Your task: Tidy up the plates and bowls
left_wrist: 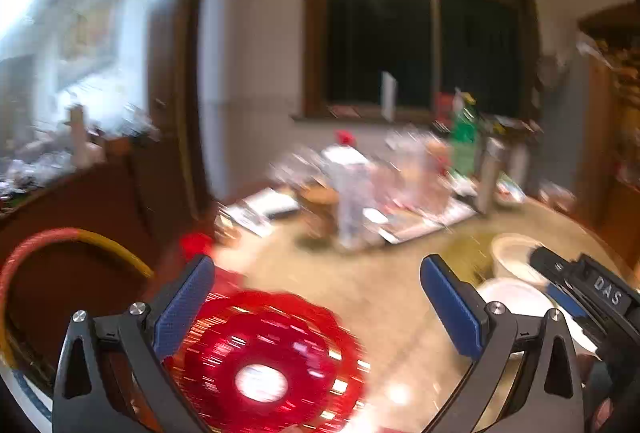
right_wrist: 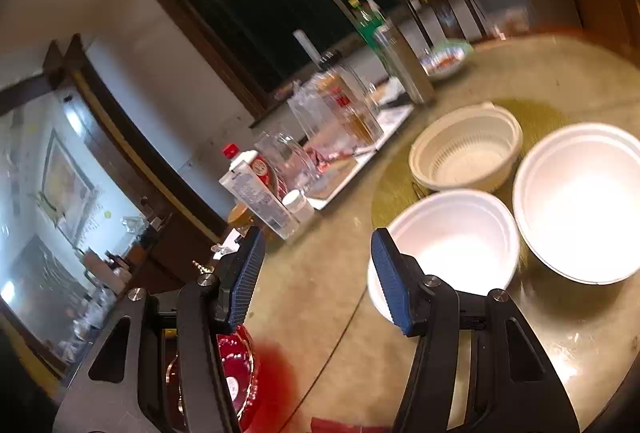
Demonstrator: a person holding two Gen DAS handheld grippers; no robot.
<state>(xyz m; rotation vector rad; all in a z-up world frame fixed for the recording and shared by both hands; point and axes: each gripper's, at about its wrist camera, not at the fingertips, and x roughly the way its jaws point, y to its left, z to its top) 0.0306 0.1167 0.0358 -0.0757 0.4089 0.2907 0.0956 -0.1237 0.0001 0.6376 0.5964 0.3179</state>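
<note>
A red scalloped glass plate (left_wrist: 264, 365) lies on the beige table below my left gripper (left_wrist: 316, 297), which is open and empty above it. The plate also shows in the right wrist view (right_wrist: 240, 373), partly behind the left finger. My right gripper (right_wrist: 316, 269) is open and empty, its right finger close to the rim of a white bowl (right_wrist: 452, 245). A larger white bowl (right_wrist: 584, 201) and a cream colander bowl (right_wrist: 468, 153) stand beyond it. In the left wrist view the right gripper body (left_wrist: 592, 297) hovers over the white bowls (left_wrist: 516, 297).
Bottles, glass jars and a white tray (right_wrist: 352, 169) crowd the table's far side under a dark window. A metal flask (right_wrist: 404, 61) and a small dish of food (right_wrist: 444, 61) stand further right. A red and yellow hose (left_wrist: 60, 241) curves at the left table edge.
</note>
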